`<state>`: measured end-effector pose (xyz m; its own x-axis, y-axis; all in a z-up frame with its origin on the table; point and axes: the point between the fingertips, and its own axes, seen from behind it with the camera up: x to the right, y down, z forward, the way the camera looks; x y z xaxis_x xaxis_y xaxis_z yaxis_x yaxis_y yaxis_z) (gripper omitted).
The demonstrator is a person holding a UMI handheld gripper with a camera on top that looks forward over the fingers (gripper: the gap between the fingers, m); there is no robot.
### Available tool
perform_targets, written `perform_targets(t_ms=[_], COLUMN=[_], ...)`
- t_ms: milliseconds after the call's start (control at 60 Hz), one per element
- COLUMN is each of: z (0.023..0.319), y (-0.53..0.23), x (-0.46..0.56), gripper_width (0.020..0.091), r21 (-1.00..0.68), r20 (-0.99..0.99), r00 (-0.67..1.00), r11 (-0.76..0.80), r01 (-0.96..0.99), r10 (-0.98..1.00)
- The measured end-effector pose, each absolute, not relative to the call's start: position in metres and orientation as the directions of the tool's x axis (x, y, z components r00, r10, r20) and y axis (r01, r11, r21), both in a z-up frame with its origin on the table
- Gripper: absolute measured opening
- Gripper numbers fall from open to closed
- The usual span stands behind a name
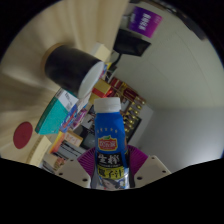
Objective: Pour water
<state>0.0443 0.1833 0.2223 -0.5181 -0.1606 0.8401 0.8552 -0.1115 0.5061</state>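
Claw [110,172] grips 1 blue bottle [108,138] between both fingers (white cap on), tilted toward the black cup [72,66] beyond; pouring looks not yet begun.

Black cup [72,66] and clutter ahead — tabletop [185,90] beside.

There is a single view, taken by a wide-angle camera riding on the gripper [112,172] and looking forward along its two fingers [138,160], which rise from the bottom centre of the frame. It sits very close to the bottle [108,140] standing just ahead at centre. The view is rolled, so the bench [30,75] slants across the left, with a dark cup [72,65] at upper left and a pale wall [185,85] filling the right.
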Motion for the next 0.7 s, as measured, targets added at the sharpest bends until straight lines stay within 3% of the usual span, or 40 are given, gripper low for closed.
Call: perform_targets(t_ms=[283,400,483,550,633,700], z=[0.218,0.225,0.244,0.249,0.234,0.23], y=[0.199,0.201,0.199,0.2,0.168,0.201], x=[0.031,0.031,0.043,0.068,0.101,0.111], gripper_width=[0.0439,0.0434,0.0436,0.0434,0.0434,0.0435], r21=[0.683,0.616,0.286,-0.196,-0.73,-0.942], r20=[0.709,0.766,0.933,0.955,0.663,0.336], r00=[-0.691,-0.622,-0.293,0.181,0.718,0.939], r11=[-0.108,-0.093,-0.066,-0.041,0.03,-0.001], r01=[0.723,0.783,0.956,0.98,0.683,0.337], r10=[-0.14,-0.165,-0.207,-0.236,-0.211,-0.074])
